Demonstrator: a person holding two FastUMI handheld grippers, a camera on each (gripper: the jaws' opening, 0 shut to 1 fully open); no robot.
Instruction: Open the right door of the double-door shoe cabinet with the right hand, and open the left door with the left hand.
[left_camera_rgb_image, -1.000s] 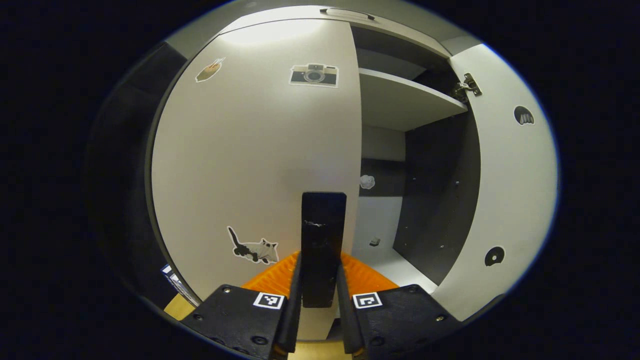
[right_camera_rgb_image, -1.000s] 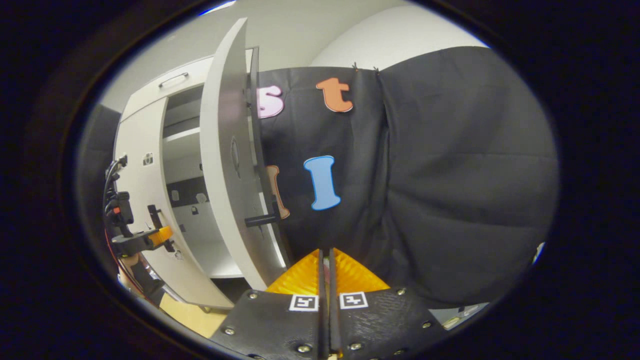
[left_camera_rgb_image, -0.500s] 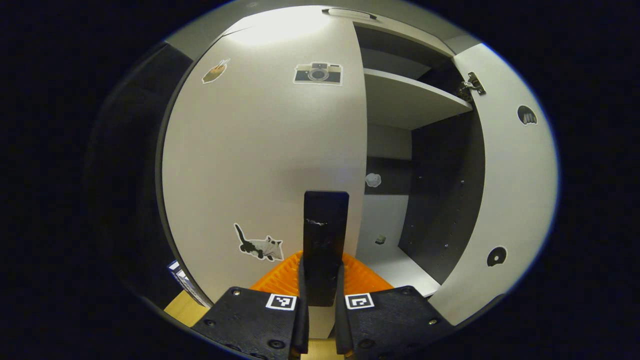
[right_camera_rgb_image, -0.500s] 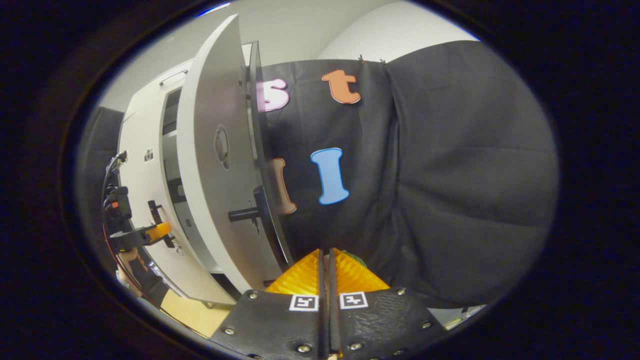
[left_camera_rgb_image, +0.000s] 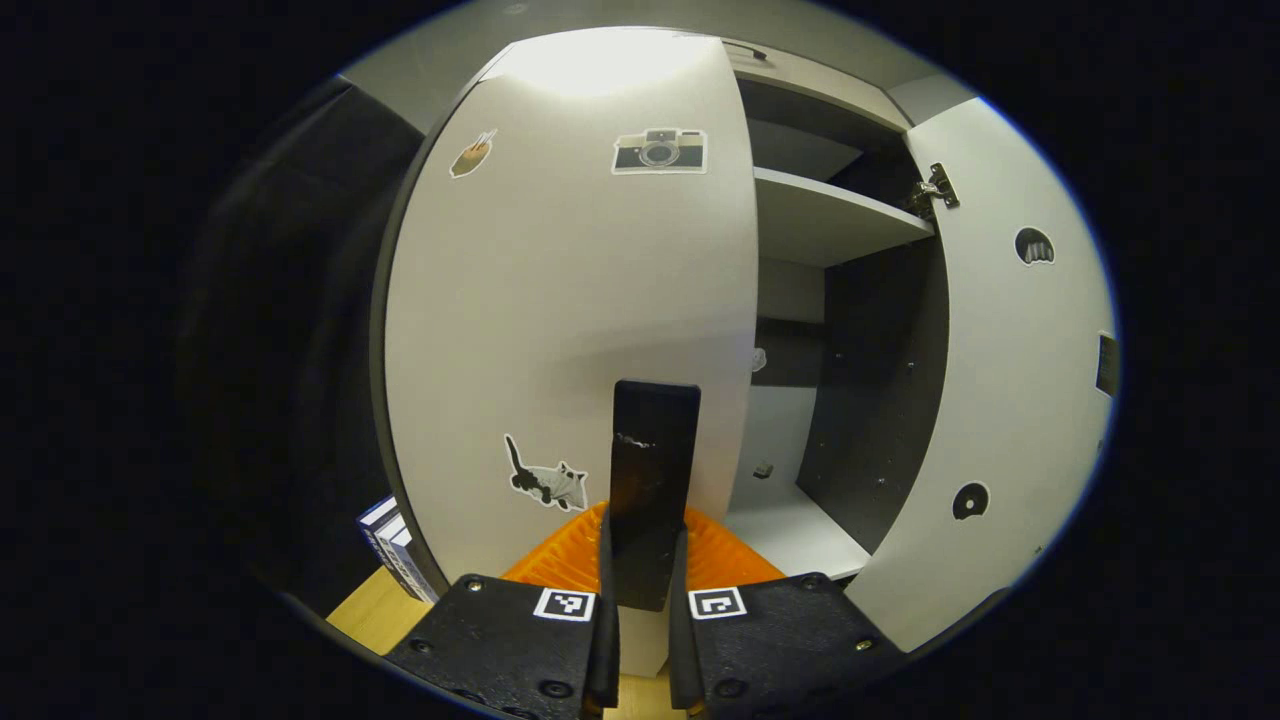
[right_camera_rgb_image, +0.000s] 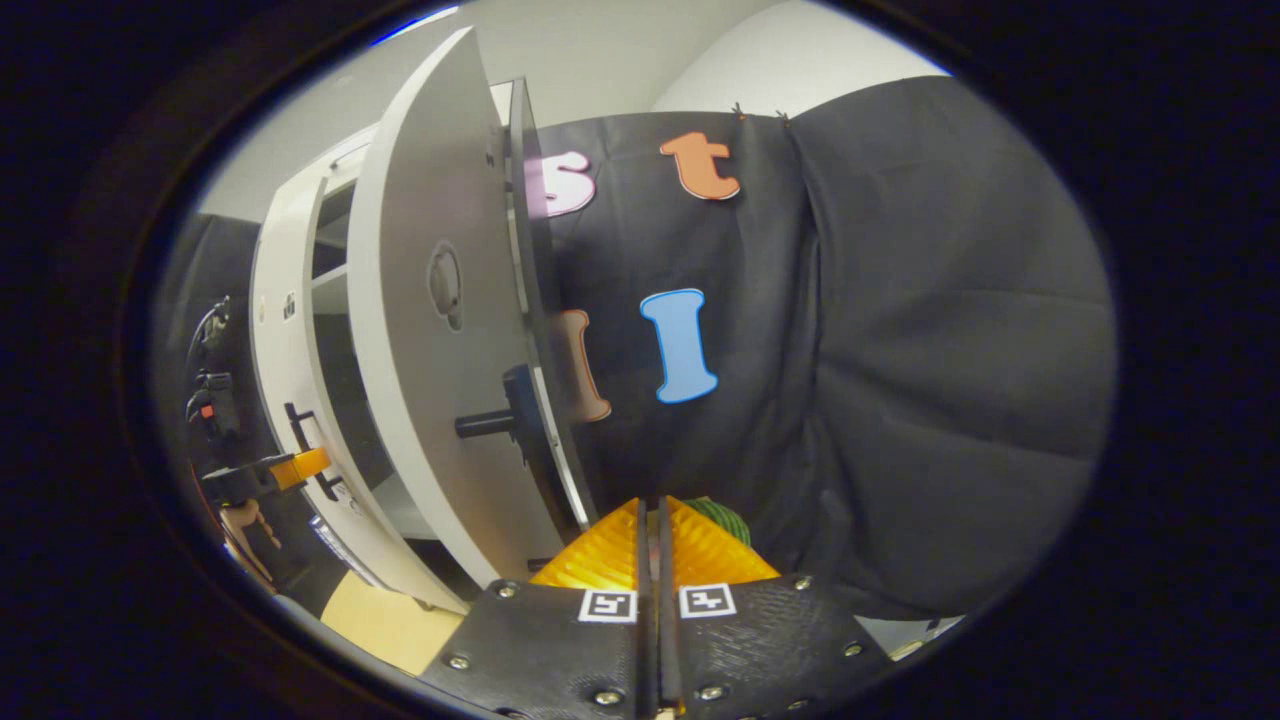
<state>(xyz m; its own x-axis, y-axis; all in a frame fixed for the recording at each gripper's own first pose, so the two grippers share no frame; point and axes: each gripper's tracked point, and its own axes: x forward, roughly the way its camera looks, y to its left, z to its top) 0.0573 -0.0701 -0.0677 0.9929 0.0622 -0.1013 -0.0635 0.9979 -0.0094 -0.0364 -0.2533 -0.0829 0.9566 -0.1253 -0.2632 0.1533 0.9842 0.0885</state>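
Left door (left_camera_rgb_image: 570, 300) has swung out more | left hand-held gripper (left_camera_rgb_image: 640, 610) pinches its handle (left_camera_rgb_image: 652, 480) | right door (left_camera_rgb_image: 1000, 400) open; right hand-held gripper (right_camera_rgb_image: 650, 590) closed, empty | next: keep pulling wide

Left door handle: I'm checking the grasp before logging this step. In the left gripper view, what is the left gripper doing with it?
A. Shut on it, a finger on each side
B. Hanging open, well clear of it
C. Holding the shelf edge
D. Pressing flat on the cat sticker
A: the left gripper has both fingers pressed on the dark handle of the left door.
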